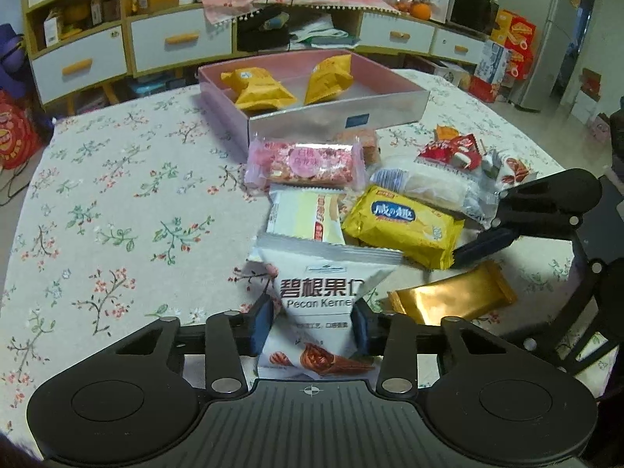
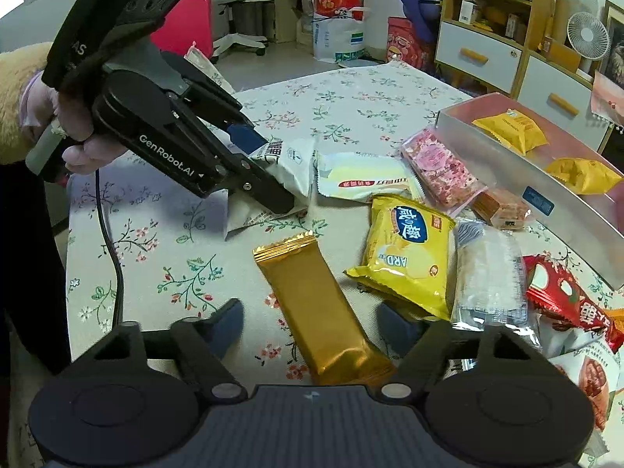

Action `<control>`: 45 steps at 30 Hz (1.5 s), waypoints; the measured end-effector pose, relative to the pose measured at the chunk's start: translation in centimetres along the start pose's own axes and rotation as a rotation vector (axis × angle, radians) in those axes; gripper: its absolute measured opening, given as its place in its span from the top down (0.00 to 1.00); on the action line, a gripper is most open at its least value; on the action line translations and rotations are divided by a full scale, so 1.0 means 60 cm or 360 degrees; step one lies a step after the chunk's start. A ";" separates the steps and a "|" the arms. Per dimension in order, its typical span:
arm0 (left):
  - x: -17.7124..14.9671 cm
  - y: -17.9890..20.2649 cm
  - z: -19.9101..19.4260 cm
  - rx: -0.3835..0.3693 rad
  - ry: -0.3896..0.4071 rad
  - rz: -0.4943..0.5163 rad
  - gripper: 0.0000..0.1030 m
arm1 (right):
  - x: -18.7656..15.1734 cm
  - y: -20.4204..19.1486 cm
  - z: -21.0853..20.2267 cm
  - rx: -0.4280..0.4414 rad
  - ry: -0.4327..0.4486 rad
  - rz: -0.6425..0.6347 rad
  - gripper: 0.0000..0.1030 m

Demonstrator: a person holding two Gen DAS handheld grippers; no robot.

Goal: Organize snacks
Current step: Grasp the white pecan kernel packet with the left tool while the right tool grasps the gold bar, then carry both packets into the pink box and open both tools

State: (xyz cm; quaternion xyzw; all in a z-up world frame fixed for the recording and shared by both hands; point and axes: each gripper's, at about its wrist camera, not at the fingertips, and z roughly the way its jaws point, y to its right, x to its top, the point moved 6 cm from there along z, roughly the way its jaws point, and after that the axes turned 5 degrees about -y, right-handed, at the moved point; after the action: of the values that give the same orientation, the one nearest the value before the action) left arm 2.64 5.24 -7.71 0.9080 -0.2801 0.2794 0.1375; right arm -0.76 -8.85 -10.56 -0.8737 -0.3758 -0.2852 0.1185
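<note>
Clamping down on the left, the left tool [image 1: 312,327] has its pads pressed on both sides of the white pecan kernel packet [image 1: 319,292], tilted up off the floral surface [image 1: 117,195]. Over to the right, the right tool [image 2: 308,327] stands released, jaws straddling the gold bar [image 2: 316,308] without touching it. That bar's long axis runs straight away between the fingers, with the pink box [image 2: 546,195] far right.

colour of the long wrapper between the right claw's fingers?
Shiny gold wrapper, plain, no print visible. Clearest in the right wrist view.
</note>
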 end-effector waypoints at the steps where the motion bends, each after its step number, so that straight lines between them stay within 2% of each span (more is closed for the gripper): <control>1: 0.001 0.001 -0.002 -0.0003 0.0003 0.0001 0.65 | 0.001 0.000 -0.001 0.0000 0.0003 0.0001 0.66; 3: 0.002 0.002 -0.004 -0.0006 0.0003 0.0000 0.65 | 0.003 0.002 -0.002 -0.0002 0.0011 0.0002 0.80; 9: 0.003 0.009 -0.005 -0.0016 0.0011 0.0019 0.66 | 0.006 0.000 -0.004 -0.0003 0.0010 -0.0021 0.99; 10: 0.003 0.010 -0.006 -0.0021 0.0017 0.0019 0.66 | 0.006 -0.001 -0.004 -0.0010 0.0010 -0.0031 1.00; 20: 0.013 0.007 -0.019 -0.0019 0.0073 -0.0007 0.66 | 0.012 -0.003 -0.014 -0.0040 0.0021 -0.0078 1.00; 31: 0.043 0.002 -0.042 0.0018 0.0172 -0.0019 0.66 | 0.043 0.007 -0.051 -0.0075 0.0149 -0.0049 1.00; 37: 0.068 -0.006 -0.050 0.0055 0.0218 -0.0052 0.66 | 0.064 0.034 -0.080 -0.0148 0.0244 0.0003 1.00; 45: 0.106 0.002 -0.050 0.0069 0.0265 -0.0068 0.66 | 0.083 0.107 -0.116 -0.0308 0.0369 0.0173 1.00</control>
State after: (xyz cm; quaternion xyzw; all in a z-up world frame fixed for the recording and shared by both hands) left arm 5.65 3.57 -1.58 0.8902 -0.2422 0.3570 0.1464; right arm 3.82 -13.28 -1.93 -0.8613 -0.2826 -0.4122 0.0915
